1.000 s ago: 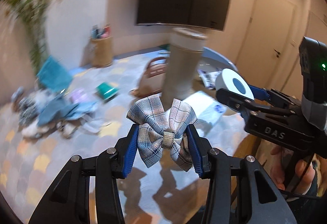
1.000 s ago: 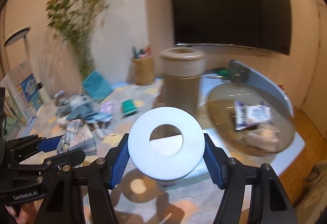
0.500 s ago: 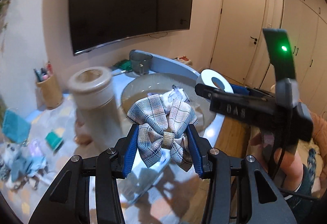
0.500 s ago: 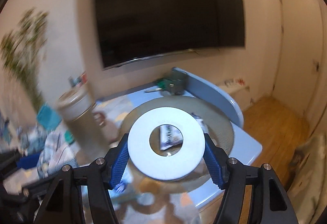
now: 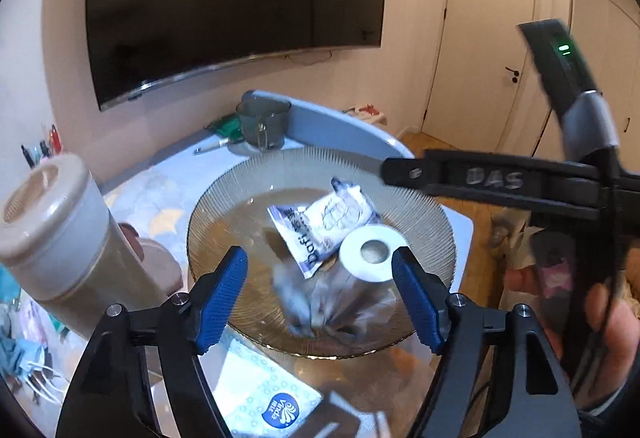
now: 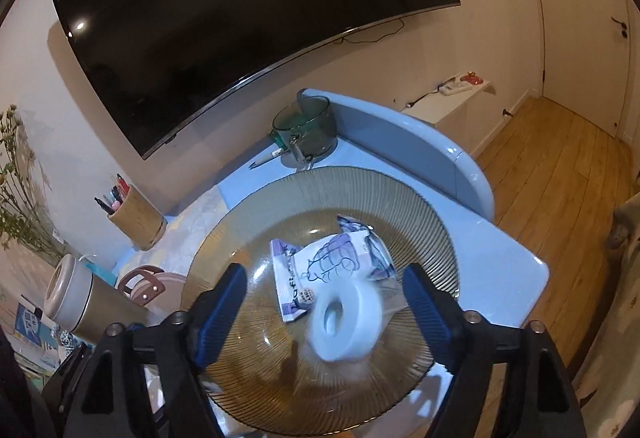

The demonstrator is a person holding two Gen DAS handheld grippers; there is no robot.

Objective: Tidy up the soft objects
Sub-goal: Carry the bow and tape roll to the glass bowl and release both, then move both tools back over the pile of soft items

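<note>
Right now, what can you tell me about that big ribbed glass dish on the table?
The dish is a wide, round, shallow bowl of clear amber-tinted glass, with fine ribs fanning out to its rim and a smooth centre. It sits level on the pale blue table, just in front of a green glass cup. Inside lie a white and purple packet, a white tape roll and a blurred checked bow. Neither gripper touches it.

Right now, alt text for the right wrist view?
The right gripper, jaws opening, hangs over a ribbed glass bowl, with a blurred white tape roll between its pads, untouched. A white-purple packet lies in the bowl; a TV hangs behind.
</note>
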